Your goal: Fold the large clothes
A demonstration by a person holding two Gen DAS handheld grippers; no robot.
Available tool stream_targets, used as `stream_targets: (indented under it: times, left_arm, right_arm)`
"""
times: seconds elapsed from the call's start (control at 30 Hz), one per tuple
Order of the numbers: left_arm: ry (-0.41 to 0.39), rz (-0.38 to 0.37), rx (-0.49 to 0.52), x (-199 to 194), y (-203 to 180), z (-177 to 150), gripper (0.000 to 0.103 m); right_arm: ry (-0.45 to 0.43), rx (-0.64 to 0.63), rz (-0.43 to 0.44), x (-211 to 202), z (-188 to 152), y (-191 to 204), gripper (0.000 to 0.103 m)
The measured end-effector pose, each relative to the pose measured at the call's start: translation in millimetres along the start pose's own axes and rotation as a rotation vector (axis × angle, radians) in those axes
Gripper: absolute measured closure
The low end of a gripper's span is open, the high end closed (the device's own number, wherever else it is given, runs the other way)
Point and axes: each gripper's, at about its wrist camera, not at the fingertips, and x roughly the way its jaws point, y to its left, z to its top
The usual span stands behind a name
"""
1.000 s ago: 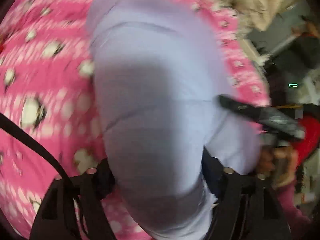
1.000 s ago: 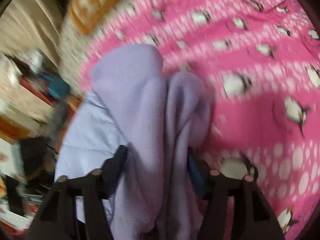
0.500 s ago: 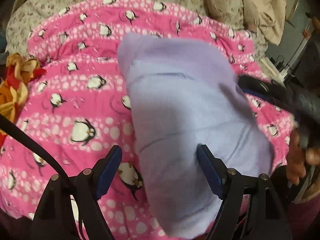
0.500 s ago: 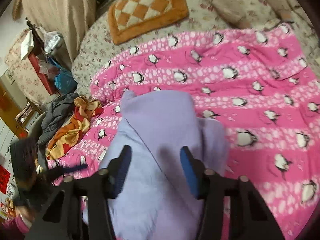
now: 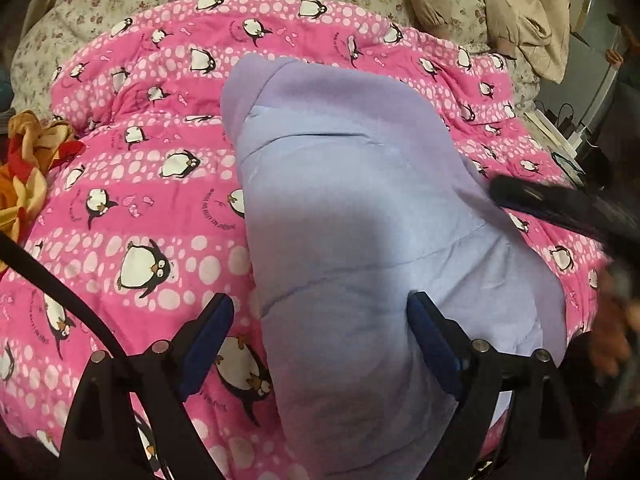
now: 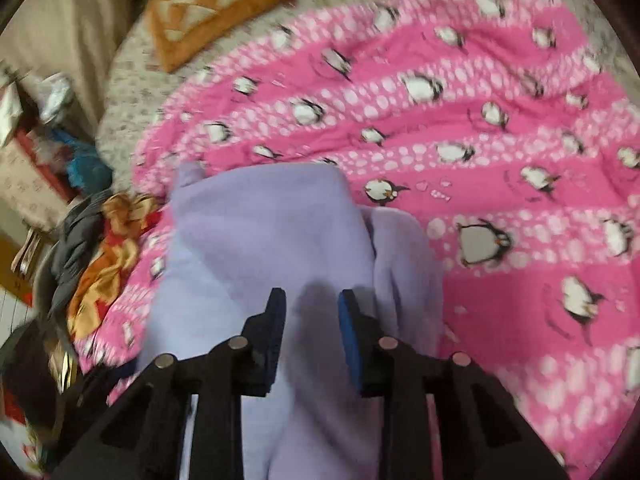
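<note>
A folded lavender garment (image 5: 352,208) lies on a pink penguin-print blanket (image 5: 132,200) on the bed. My left gripper (image 5: 320,320) is open and empty, raised above the garment's near end with its blue pads wide apart. In the right wrist view the same garment (image 6: 272,240) lies below my right gripper (image 6: 312,320), whose jaws are partly open with nothing between them. The right gripper also shows in the left wrist view as a dark bar (image 5: 560,208) at the garment's right side.
A heap of orange and red cloth (image 5: 28,168) and grey clothes (image 6: 76,248) lies at the bed's left edge. An orange checked cushion (image 6: 224,4) sits at the far side. Beige clothing (image 5: 520,8) lies far right. Furniture and clutter (image 6: 36,128) stand beside the bed.
Both grippers let go of the lavender garment and drew back from it. The garment now rests folded on the blanket. The right jaws have narrowed since half a second ago.
</note>
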Motion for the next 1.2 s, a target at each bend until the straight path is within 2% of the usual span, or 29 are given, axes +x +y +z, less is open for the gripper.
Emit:
stream_targets:
  times: [0.07, 0.17, 0.23, 0.27, 0.37, 0.53, 0.57, 0.6, 0.67, 0.73, 0.93, 1.2]
  left_arm:
    - [0.001, -0.006, -0.016, -0.9, 1.3, -1.1, 0.039]
    - [-0.004, -0.001, -0.032, -3.3, 1.1, -2.9, 0.039]
    - [-0.015, 0.005, -0.029, -5.6, -1.5, -5.3, 0.039]
    - [-0.021, 0.019, -0.023, -6.7, -4.1, -7.5, 0.04]
    - [-0.038, 0.049, -0.001, -13.9, -9.2, -12.1, 0.041]
    - [-0.099, 0.095, 0.037, -38.2, -16.4, -17.5, 0.043]
    - [-0.117, 0.101, 0.037, -43.8, -17.0, -18.3, 0.043]
    - [-0.14, 0.104, 0.035, -50.0, -18.0, -19.8, 0.043]
    - [-0.163, 0.109, 0.038, -57.4, -18.6, -21.2, 0.043]
    - [-0.186, 0.121, 0.042, -65.0, -19.7, -22.4, 0.043]
    - [-0.239, 0.14, 0.034, -82.2, -17.6, -21.9, 0.043]
    - [-0.242, 0.153, 0.01, -82.6, -13.1, -22.5, 0.043]
  right_arm:
    - [-0.007, -0.084, -0.022, -29.2, -20.6, 15.3, 0.068]
    - [0.023, -0.182, -0.079, -46.8, -53.4, 27.2, 0.068]
    - [0.051, -0.258, -0.209, -40.0, -72.4, 29.0, 0.068]
    - [0.064, -0.275, -0.254, -32.0, -80.6, 26.0, 0.065]
    - [0.046, -0.163, -0.193, -30.1, -83.6, 11.3, 0.064]
    - [0.013, -0.121, -0.161, -58.4, -81.0, 19.2, 0.062]
    - [-0.009, -0.119, -0.156, -66.0, -81.3, 23.7, 0.055]
    - [-0.039, -0.117, -0.152, -73.8, -81.7, 29.0, 0.042]
    - [-0.09, -0.114, -0.136, -85.5, -82.5, 38.9, 0.027]
    - [-0.121, -0.121, -0.124, -94.0, -84.0, 50.3, 0.026]
    - [-0.157, -0.18, -0.181, -98.4, -84.2, 76.4, 0.023]
    - [-0.157, -0.187, -0.196, -92.2, -84.9, 84.6, 0.02]
